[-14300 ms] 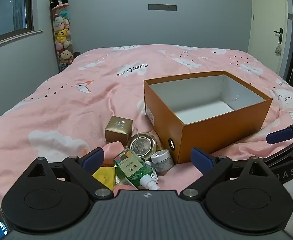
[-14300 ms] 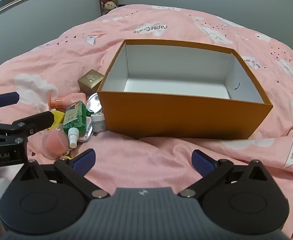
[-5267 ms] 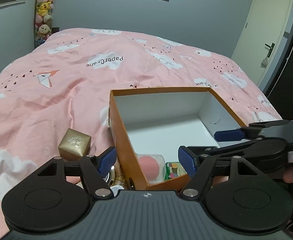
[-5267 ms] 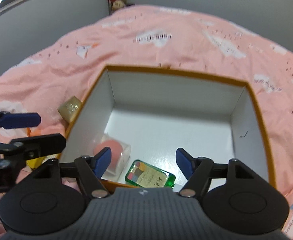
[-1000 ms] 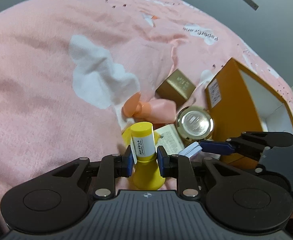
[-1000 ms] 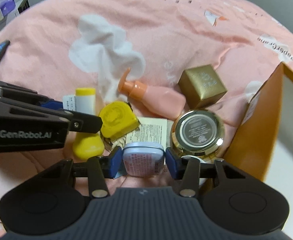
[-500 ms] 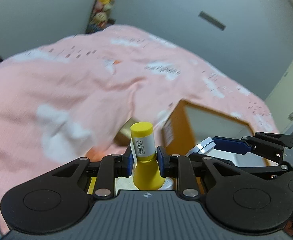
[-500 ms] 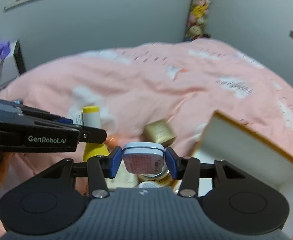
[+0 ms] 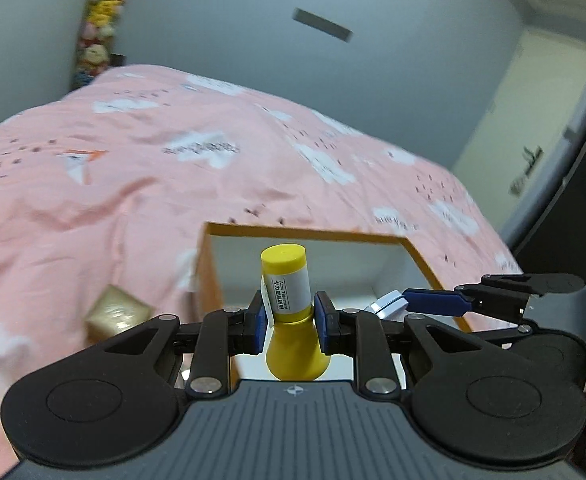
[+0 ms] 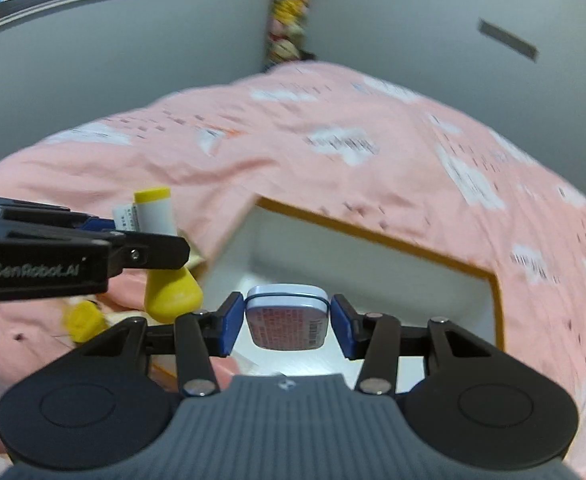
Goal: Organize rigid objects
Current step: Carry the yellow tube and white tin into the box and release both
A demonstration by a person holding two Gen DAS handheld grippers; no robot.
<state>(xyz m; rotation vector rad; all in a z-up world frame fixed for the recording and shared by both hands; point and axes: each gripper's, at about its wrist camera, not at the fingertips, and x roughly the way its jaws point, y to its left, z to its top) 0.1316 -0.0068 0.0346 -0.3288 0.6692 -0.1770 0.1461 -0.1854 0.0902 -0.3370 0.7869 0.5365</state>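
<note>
Left wrist view: my left gripper (image 9: 289,322) clamps the yellow bottle (image 9: 291,320), my right gripper (image 10: 287,324) grips the tin (image 10: 286,316), both seemingly above the orange box (image 10: 377,240).

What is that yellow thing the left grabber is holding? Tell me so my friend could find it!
Start at the big pink bed and find the orange box sitting on it. Just in front of that box, the left gripper pinches a yellow bottle by its neck. It has a fat round bottom, a white label and a flat yellow cap, unlike the flat tin in the right gripper.
</note>
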